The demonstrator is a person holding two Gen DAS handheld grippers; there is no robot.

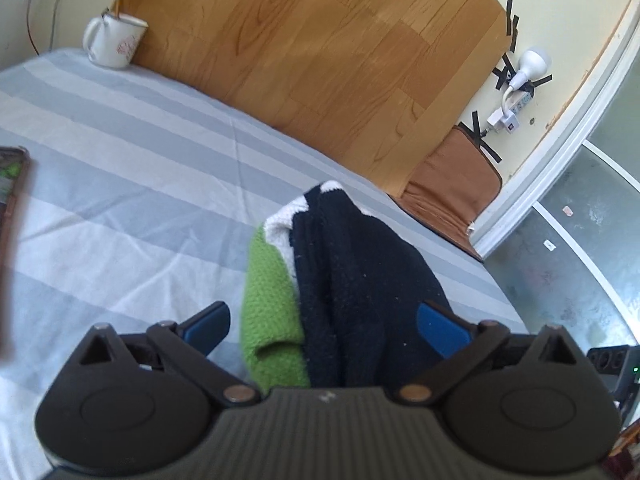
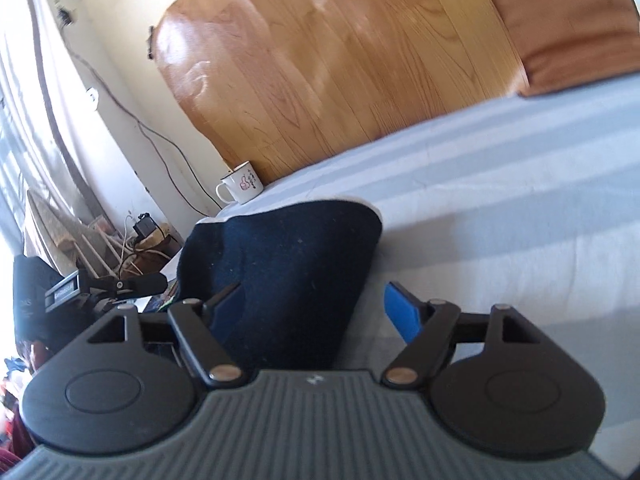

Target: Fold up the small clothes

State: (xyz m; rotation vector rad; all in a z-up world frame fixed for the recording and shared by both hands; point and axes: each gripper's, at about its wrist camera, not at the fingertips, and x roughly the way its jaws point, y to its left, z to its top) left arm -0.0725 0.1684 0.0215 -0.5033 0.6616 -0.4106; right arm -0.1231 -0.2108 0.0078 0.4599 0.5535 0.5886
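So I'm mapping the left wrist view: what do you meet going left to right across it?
Mug → green, white and black knitted garment between the left gripper's open fingers → brown cushion → white lamp taped to the wall.

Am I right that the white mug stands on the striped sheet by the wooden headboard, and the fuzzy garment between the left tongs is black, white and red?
Not quite: the garment between the left tongs is black, white and green, not red, as the left wrist view shows. The white mug does stand on the striped sheet by the wooden headboard.
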